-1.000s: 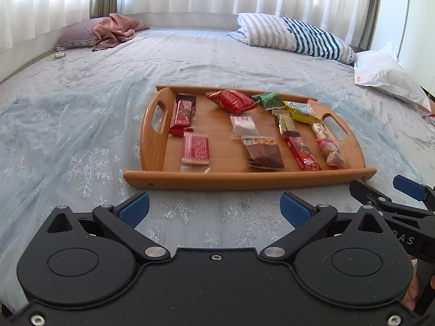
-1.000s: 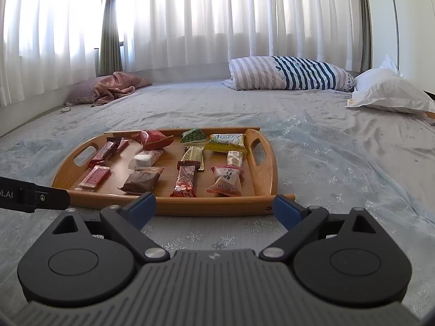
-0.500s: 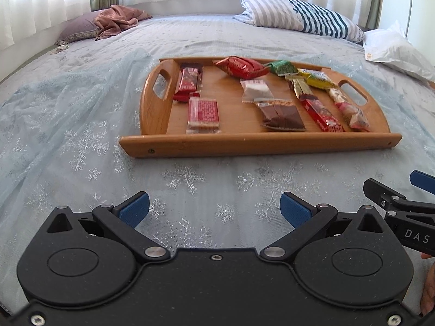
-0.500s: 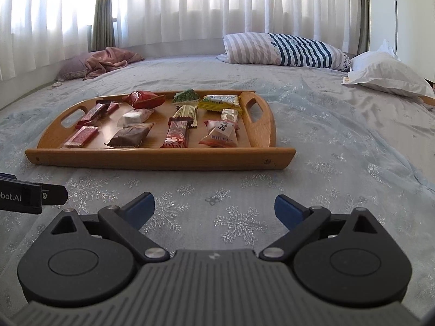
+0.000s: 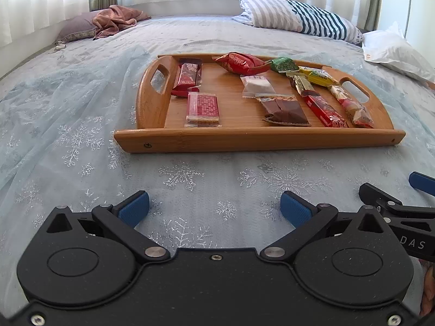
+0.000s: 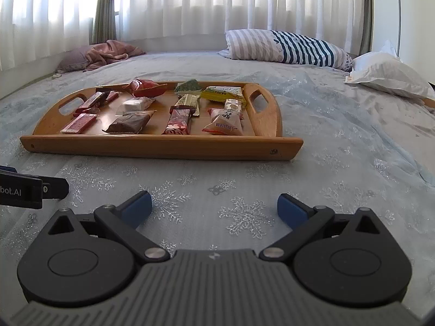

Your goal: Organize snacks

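A wooden tray (image 5: 244, 140) (image 6: 163, 145) with two cut-out handles lies on the bed, holding several wrapped snacks in rows. Among them are a red pouch (image 5: 239, 62), a brown bar (image 5: 285, 111) (image 6: 130, 121), a red wafer pack (image 5: 202, 106) and a white-and-red packet (image 6: 225, 122). My left gripper (image 5: 214, 207) hangs open over the bedspread, short of the tray's near rim, with nothing between its fingers. My right gripper (image 6: 213, 207) is also open and empty, just to the right of the left one.
The bed is covered by a pale blue sheet with silver snowflakes (image 6: 244, 217). A striped pillow (image 5: 299, 17) and a white pillow (image 6: 388, 73) lie at the far right. A pink cloth on a mauve cushion (image 5: 108, 21) sits far left. Curtains hang behind.
Both grippers have dropped lower and pulled back toward the bedspread, so the tray now sits higher in both views. Their fingers stay spread. The snacks have not moved.
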`<state>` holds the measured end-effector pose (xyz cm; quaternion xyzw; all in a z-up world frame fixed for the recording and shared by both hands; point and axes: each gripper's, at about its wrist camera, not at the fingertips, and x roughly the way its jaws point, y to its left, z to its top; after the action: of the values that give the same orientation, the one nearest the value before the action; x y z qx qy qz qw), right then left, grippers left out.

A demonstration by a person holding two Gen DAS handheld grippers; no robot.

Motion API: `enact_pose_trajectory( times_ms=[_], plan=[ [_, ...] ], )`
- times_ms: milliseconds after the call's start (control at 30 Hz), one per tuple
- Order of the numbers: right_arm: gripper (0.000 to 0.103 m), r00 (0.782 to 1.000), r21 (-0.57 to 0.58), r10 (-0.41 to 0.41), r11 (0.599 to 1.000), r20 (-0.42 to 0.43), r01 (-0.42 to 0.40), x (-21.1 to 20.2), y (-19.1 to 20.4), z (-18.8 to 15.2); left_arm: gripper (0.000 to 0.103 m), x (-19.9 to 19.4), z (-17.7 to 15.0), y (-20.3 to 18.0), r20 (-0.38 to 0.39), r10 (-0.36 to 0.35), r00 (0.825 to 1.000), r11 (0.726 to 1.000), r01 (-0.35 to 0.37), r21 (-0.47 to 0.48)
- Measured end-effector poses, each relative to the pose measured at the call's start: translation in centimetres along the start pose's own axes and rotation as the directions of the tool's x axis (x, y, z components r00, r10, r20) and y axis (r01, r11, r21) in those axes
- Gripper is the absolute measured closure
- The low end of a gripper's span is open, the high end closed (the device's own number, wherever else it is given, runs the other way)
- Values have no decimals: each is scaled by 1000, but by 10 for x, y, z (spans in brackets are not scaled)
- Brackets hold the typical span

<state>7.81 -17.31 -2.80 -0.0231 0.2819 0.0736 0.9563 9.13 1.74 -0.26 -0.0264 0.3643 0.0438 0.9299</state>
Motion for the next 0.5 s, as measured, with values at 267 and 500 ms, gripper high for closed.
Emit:
enact_pose_trajectory(
  times_ms=[267,500],
  plan=[
    [0,1000,2,13,1000,-12,-13,2,-1,1,0,2,-1,1,9,-4,1000,1000,4,-1],
    [0,1000,2,13,1000,-12,-13,2,-1,1,0,2,-1,2,7,-12,1000,1000,12,-5]
  ],
)
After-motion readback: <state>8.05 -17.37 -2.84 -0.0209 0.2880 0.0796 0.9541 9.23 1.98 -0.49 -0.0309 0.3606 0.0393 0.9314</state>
